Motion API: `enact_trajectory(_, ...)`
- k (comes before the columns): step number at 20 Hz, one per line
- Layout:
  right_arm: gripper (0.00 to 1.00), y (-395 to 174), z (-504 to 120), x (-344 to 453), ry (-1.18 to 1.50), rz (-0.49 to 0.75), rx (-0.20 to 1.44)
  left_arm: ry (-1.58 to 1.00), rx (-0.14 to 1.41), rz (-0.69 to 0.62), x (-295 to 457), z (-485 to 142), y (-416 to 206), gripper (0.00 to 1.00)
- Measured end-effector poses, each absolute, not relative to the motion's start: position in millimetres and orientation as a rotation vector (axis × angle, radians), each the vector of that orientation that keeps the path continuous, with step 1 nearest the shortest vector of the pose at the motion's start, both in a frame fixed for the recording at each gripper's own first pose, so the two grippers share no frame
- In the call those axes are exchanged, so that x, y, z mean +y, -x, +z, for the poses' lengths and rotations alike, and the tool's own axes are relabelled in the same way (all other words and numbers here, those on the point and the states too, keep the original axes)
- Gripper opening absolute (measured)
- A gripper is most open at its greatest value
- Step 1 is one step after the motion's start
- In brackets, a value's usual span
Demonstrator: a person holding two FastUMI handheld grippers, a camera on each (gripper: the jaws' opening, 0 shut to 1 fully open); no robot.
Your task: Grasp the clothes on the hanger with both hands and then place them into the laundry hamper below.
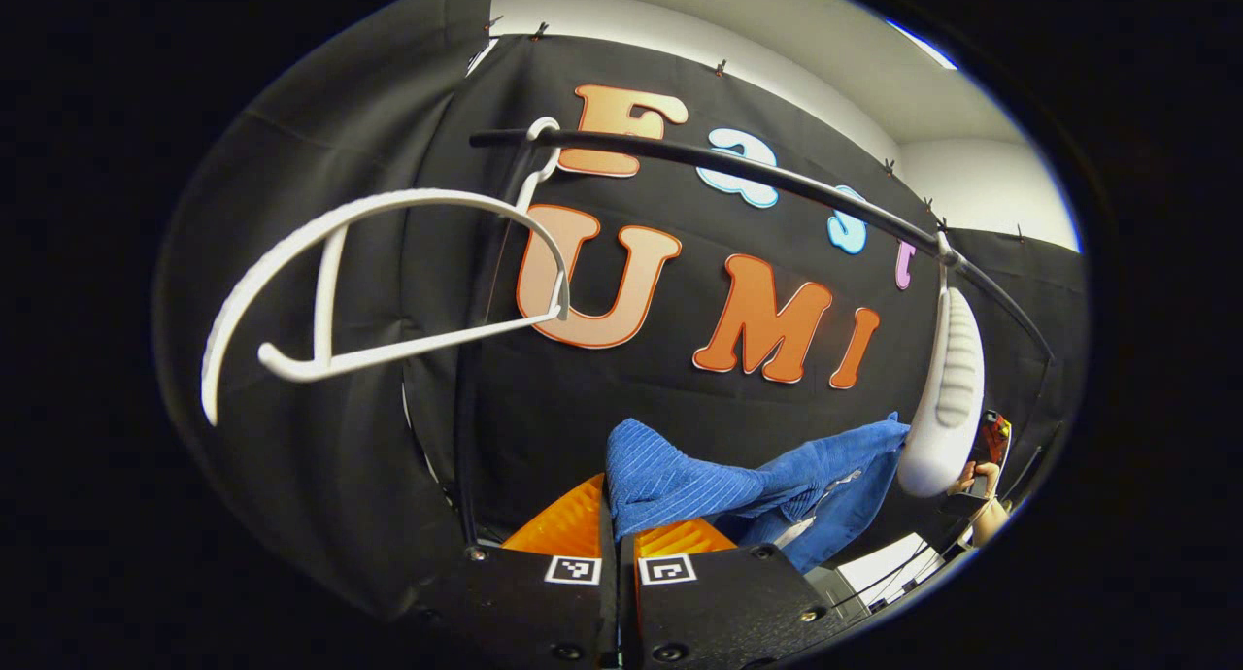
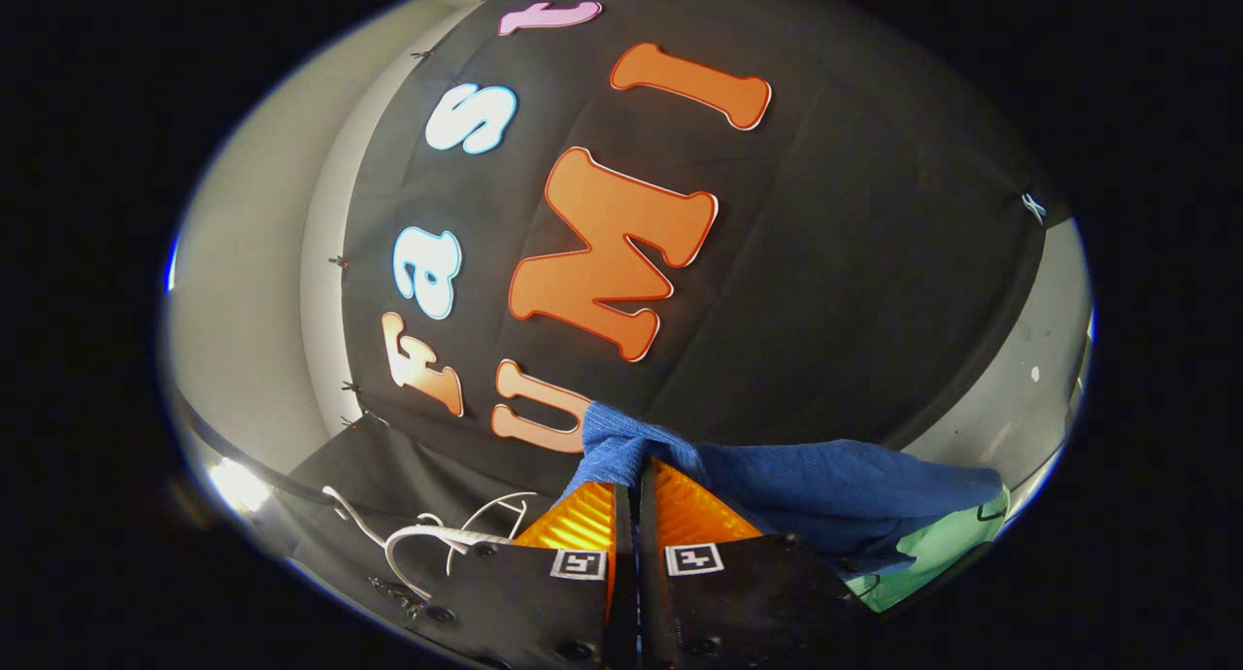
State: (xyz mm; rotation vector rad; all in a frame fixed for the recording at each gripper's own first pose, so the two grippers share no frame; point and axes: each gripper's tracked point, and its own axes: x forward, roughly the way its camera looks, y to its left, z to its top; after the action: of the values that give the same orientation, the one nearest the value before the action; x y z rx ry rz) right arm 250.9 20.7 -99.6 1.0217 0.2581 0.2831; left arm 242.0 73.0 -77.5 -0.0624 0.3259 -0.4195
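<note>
A blue ribbed garment [image 1: 738, 490] stretches between my two grippers. In the left gripper view my left gripper [image 1: 621, 515] is shut on one end of it, the cloth bunching up above the fingers and running off to the right. In the right gripper view my right gripper [image 2: 636, 485] is shut on the other end of the blue garment [image 2: 816, 495], which trails away to the right. Two bare white hangers [image 1: 388, 282] [image 1: 947, 398] hang on a dark curved rail [image 1: 777, 180]. A green surface [image 2: 932, 549], perhaps the hamper, lies under the cloth at the lower right.
A hand [image 1: 986, 490] with the other gripper shows at the far right of the left gripper view. White hangers [image 2: 437, 539] on the rail appear low on the left of the right gripper view. Black booth cloth lies behind, white walls beyond.
</note>
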Motion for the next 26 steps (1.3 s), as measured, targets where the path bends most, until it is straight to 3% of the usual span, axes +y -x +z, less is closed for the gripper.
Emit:
enact_trajectory(10,0.08,-208.8,-169.3,11.4,-0.948,0.172,0.338,0.065,0.405,-0.404,73.5,-126.5,-212.6,0.01)
enact_trajectory(26,0.08,-153.3,-271.7,71.3,-0.788,0.085,0.525,-0.015,0.602,-0.559,-21.6,-243.7,-147.9,0.01)
